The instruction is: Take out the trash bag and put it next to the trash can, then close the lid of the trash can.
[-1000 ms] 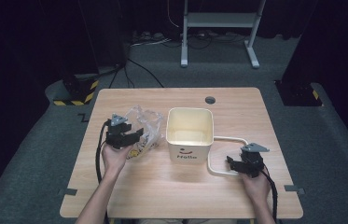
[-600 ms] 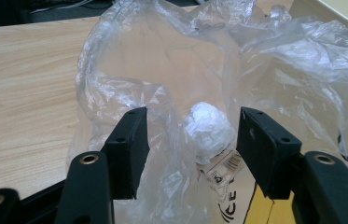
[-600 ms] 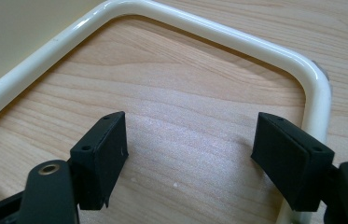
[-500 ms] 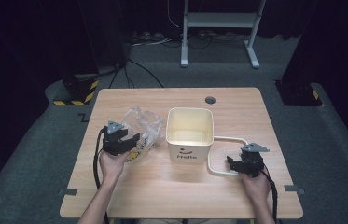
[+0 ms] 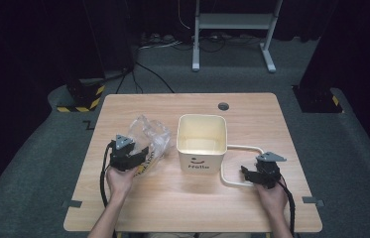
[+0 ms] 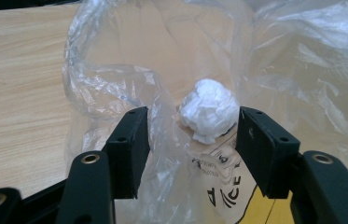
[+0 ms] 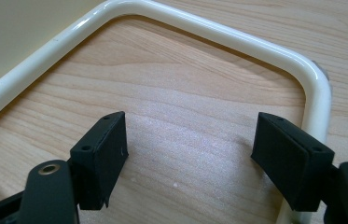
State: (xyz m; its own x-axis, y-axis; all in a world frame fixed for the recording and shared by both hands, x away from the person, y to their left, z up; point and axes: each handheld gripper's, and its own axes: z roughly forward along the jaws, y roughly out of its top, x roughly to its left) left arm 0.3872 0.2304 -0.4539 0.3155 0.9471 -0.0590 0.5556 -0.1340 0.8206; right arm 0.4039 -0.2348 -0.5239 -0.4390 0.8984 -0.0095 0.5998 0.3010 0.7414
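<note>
Plastic is what your left hand-held gripper is busy with. It sits at the near edge of the clear plastic bag, which lies crumpled on the bench just left of the cream bin. In the left gripper view, the two black jaws stand apart, with folds of the bag between them. A small white wad rests between the jaw tips, and the jaws do not press on it. You can't tell if the wad is inside the bag or on top of it. A yellow and white label with black letters shows through the plastic, low down between the jaws.

Your right hand-held gripper lies on the other side of the bin, on the bench. Its jaws are spread wide with nothing in them. In the right gripper view, bare wood shows between the jaws. The bin's cream handle bends around them, and the right jaw sits just beside the handle's straight part. In the high view, that handle lies flat on the bench, sticking out from the bin toward your right hand.

The bin stands upright near the middle of the bench, with a small smile and a word printed on its front.
</note>
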